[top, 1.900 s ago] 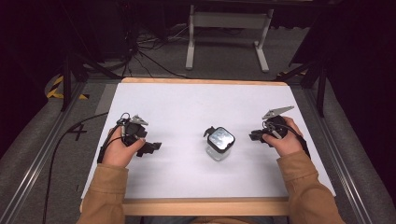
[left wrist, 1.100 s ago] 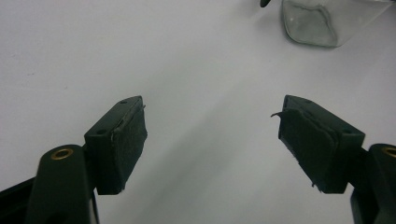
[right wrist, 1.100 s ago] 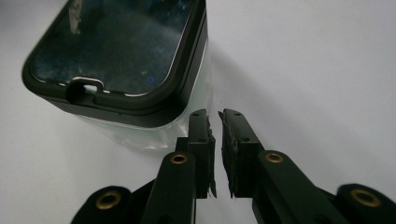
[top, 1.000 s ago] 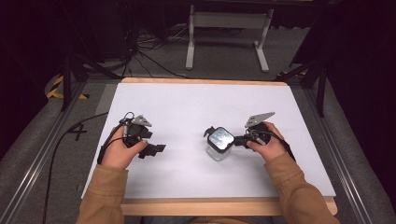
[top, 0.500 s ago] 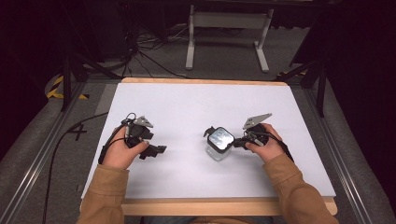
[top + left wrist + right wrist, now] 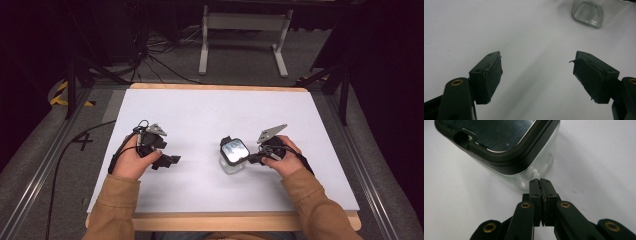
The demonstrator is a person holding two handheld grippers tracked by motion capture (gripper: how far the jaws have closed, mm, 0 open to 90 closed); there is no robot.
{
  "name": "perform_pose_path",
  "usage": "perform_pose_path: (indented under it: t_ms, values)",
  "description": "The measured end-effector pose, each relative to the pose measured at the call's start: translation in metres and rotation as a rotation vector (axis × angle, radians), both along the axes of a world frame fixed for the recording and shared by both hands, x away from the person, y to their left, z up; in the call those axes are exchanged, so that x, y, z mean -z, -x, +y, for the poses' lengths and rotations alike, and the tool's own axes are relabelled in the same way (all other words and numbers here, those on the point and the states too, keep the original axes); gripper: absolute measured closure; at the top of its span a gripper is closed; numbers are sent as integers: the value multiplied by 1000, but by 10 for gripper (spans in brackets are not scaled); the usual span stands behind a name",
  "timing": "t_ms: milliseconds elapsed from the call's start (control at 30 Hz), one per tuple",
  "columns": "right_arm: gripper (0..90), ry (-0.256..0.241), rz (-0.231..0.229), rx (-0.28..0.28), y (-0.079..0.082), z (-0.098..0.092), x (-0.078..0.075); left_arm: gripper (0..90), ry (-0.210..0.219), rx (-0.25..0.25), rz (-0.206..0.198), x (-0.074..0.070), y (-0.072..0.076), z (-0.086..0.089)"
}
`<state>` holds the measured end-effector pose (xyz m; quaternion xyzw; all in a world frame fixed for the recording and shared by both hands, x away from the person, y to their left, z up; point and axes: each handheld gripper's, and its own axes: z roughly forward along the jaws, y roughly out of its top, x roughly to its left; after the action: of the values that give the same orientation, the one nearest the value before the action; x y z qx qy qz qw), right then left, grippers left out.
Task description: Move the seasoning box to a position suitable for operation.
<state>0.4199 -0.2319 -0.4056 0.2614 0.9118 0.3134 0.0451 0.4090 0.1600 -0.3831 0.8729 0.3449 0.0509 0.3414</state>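
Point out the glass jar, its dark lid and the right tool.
glass jar [image 6: 531, 173]: right gripper view, on its clear side wall.
dark lid [image 6: 234, 150]: high view, on its top face.
right tool [image 6: 540, 182]: right gripper view, at its closed tips.

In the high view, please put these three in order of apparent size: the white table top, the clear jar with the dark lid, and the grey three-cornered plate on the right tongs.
1. White table top, by far the largest.
2. Clear square glass jar with dark-rimmed lid.
3. Grey three-cornered plate on the right tongs, somewhat smaller than the jar.
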Motion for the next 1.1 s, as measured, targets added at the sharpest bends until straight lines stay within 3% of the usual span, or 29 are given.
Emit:
perform_pose_path:
  t_ms: [67,267,533,767,967,1100]
  values:
    - [890,8,4,-6,3,1,0,237,2,10,-24,-2,-1,-3]
    - [892,28,15,-23,8,8,3,242,15,23,-38,-4,-3,-8]
    - [892,52,32,-54,13,17,8,216,58,9,1,-1,-5,-15]
    - [888,67,31,-74,15,22,10,187,80,-8,-17,1,-8,-17]
    - [880,71,31,-73,16,23,11,190,71,-36,-23,1,-9,-18]
    - [864,44,21,-57,16,19,7,296,43,-26,-55,-4,-9,-19]
